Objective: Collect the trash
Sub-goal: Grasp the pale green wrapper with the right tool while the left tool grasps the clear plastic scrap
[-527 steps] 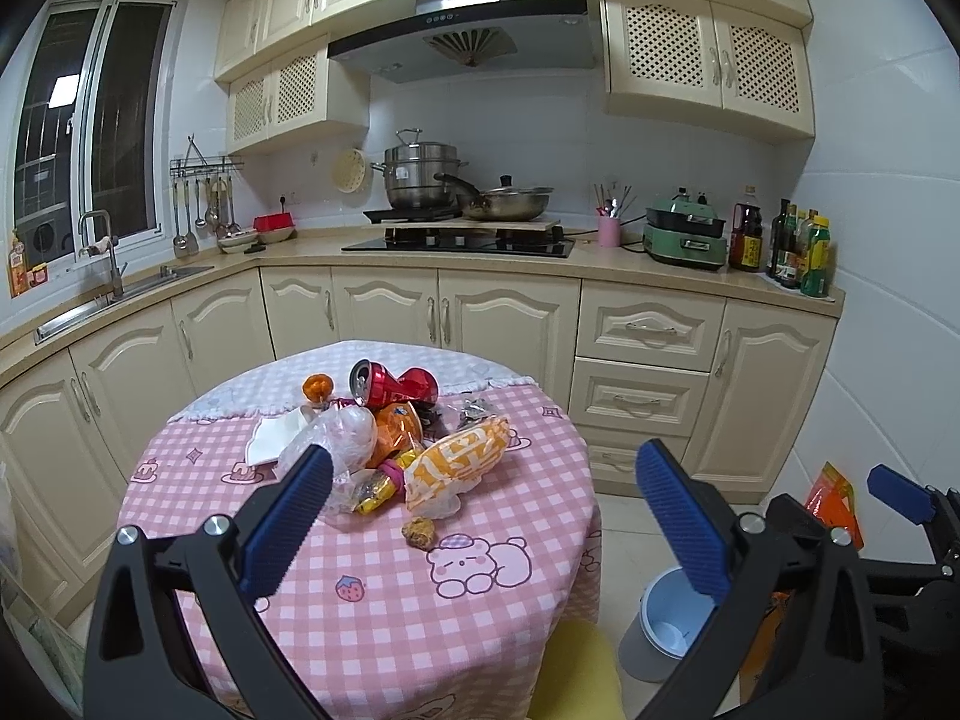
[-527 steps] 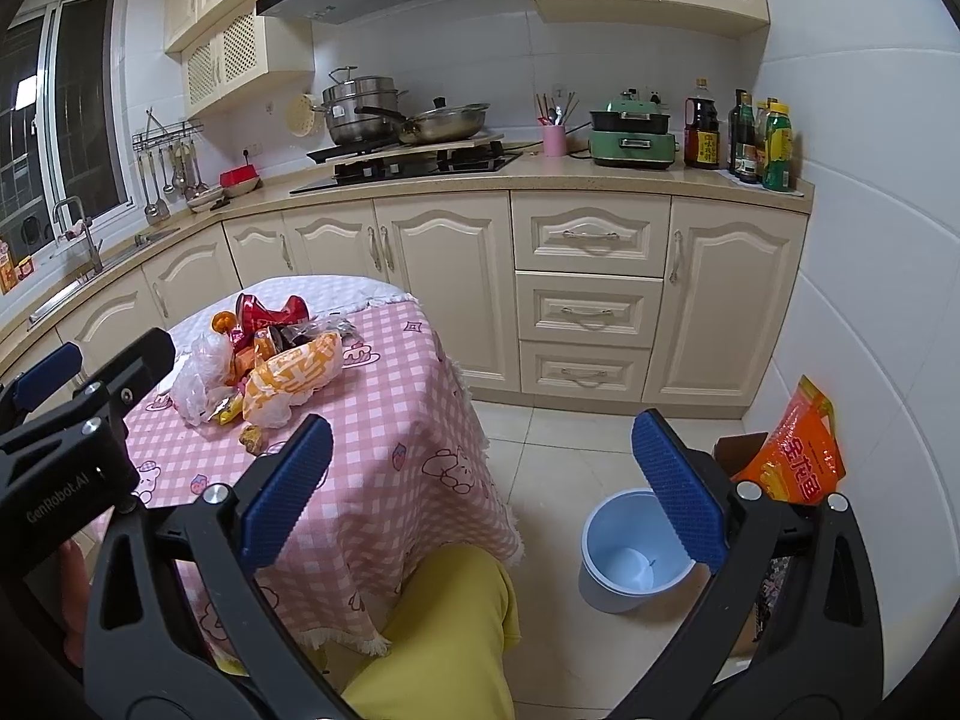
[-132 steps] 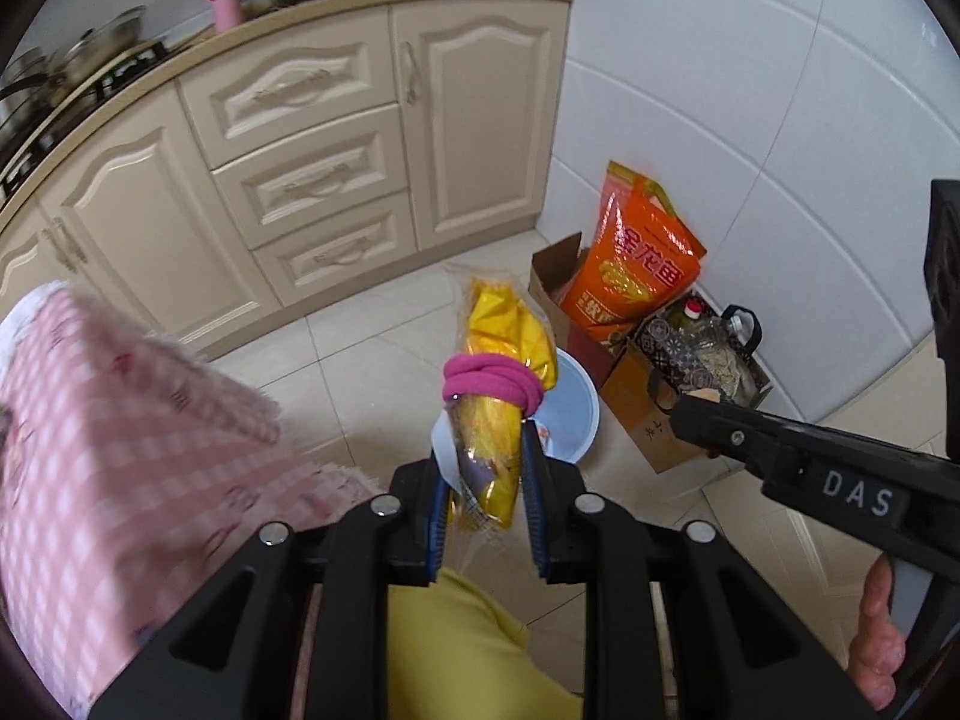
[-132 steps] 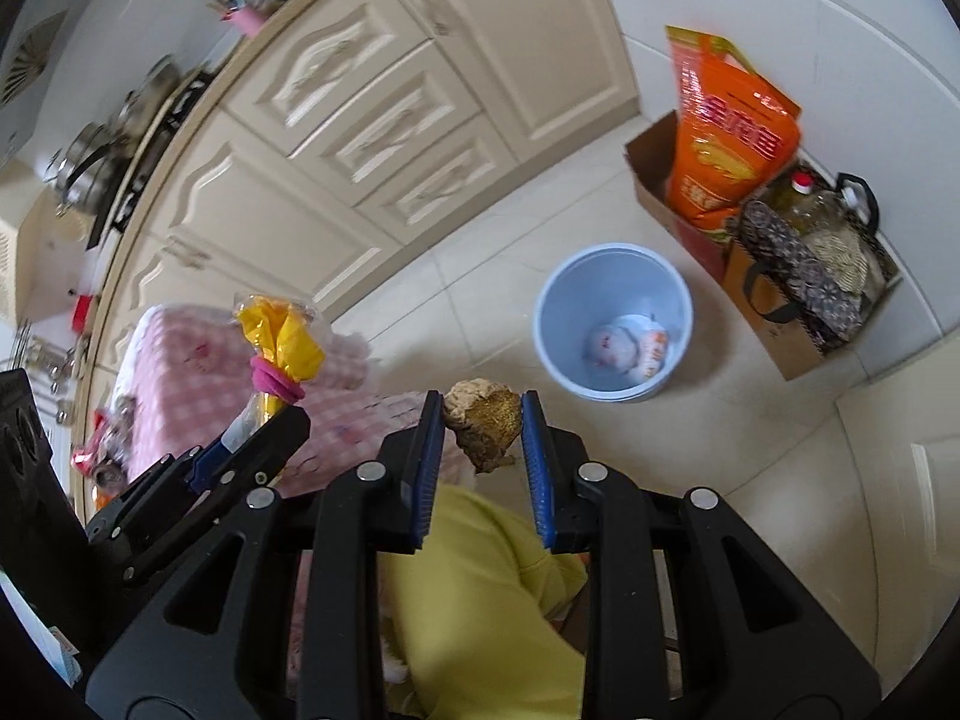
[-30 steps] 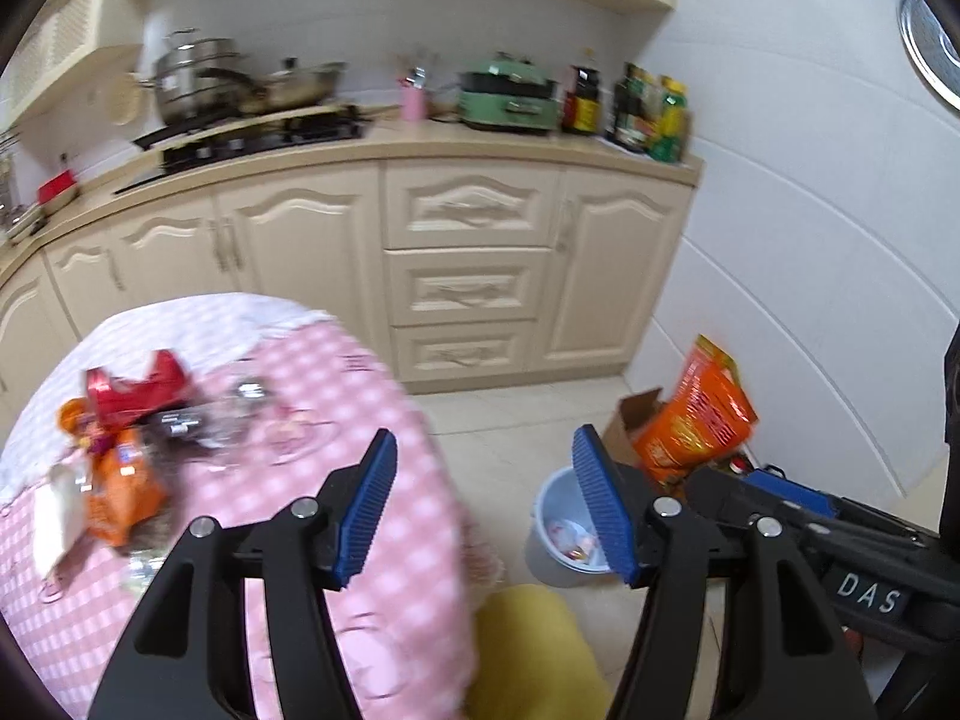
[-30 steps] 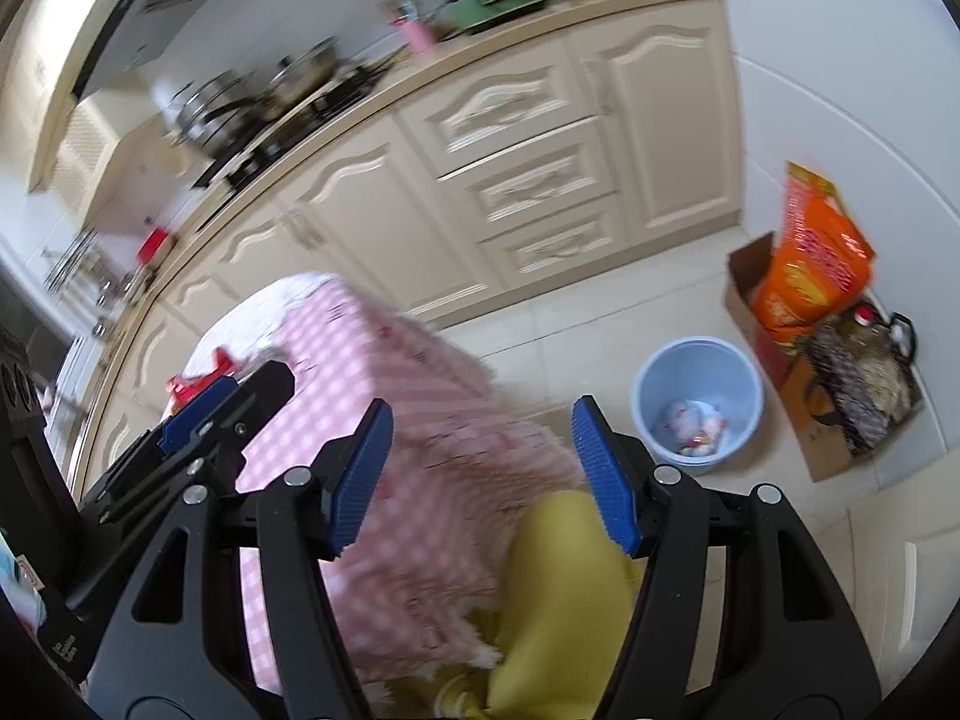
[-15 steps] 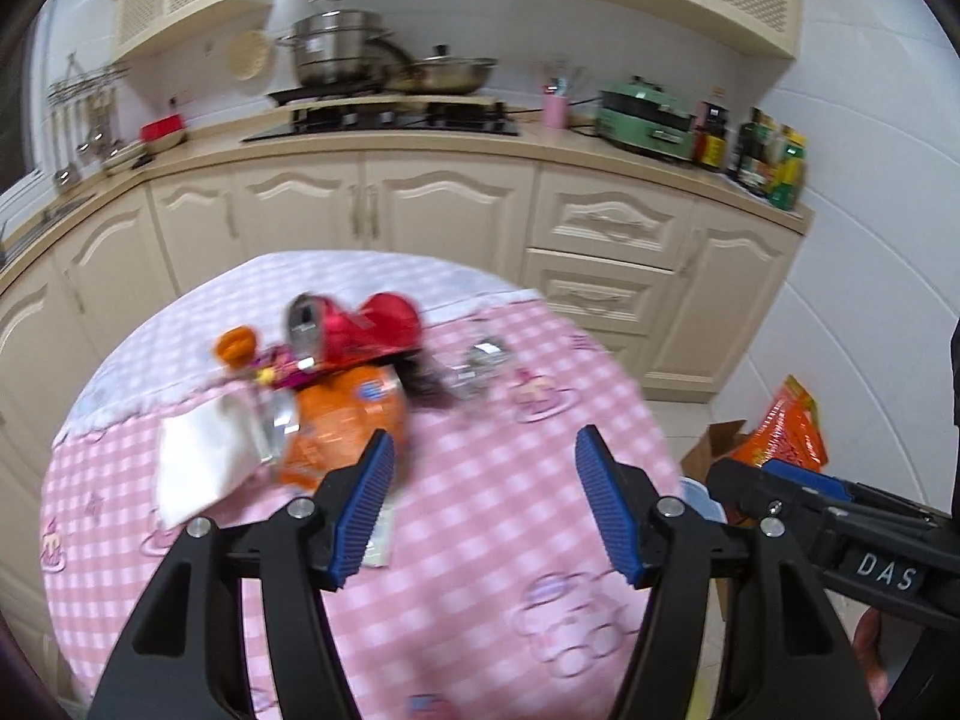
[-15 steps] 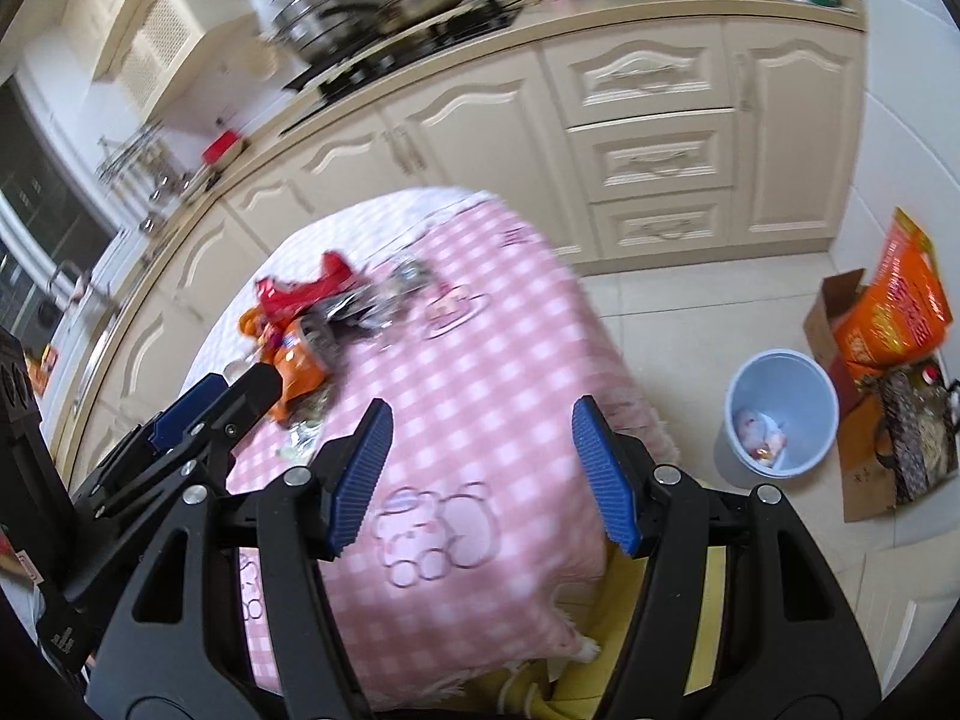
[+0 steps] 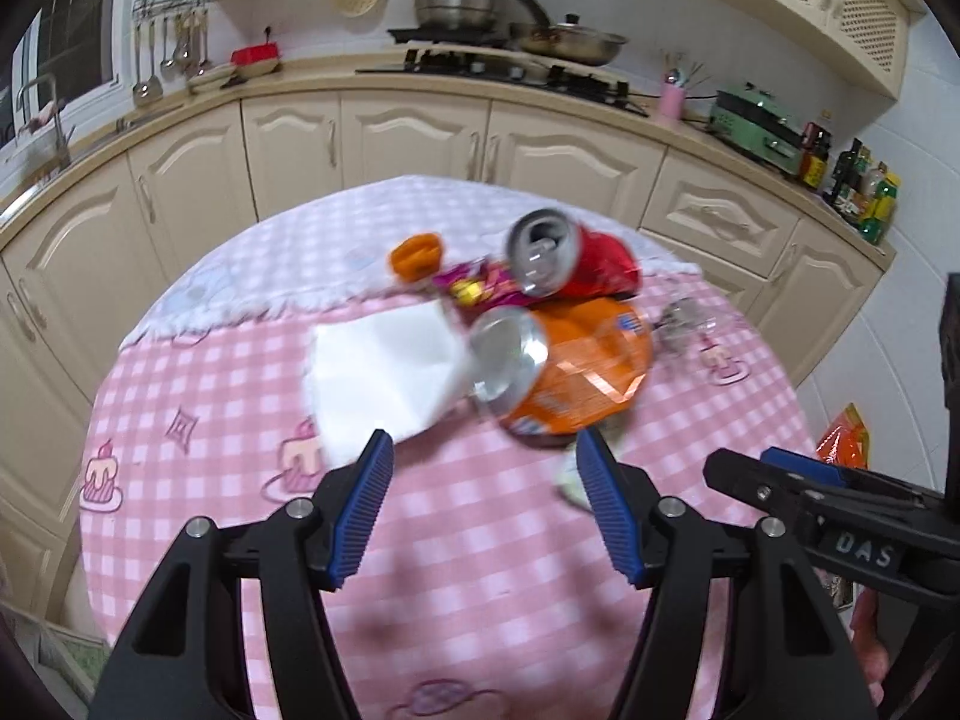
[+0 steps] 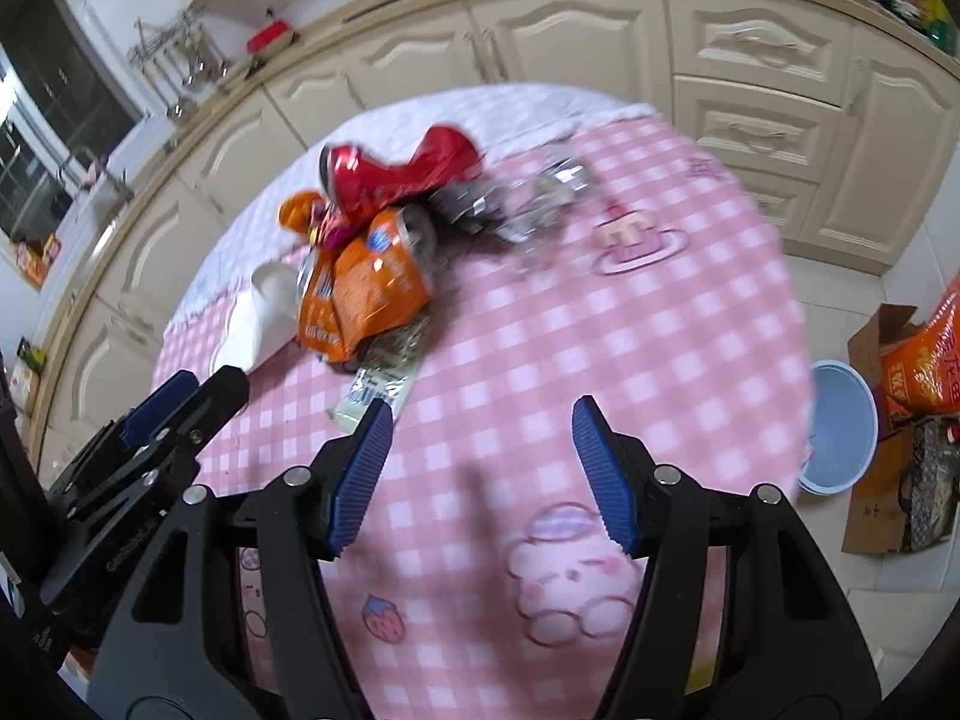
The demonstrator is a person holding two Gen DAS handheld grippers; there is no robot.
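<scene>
Left claw: the left claw [image 9: 483, 474] hangs open and empty over the worktop [image 9: 480, 570]; seconds ago it gripped a yellow wrapper above the bin.
Right claw: the right claw [image 10: 480, 450] is also open and empty, its brown scrap gone.
Trash: an orange can [image 9: 558, 372], a red can [image 9: 570, 261], a white napkin [image 9: 384, 372] and wrappers lie heaped on the far side.
Bin: the blue bin [image 10: 837, 426] stands on the floor beside the worktop.
Meaning: two pieces look delivered; both claws face the heap for another pick.
</scene>
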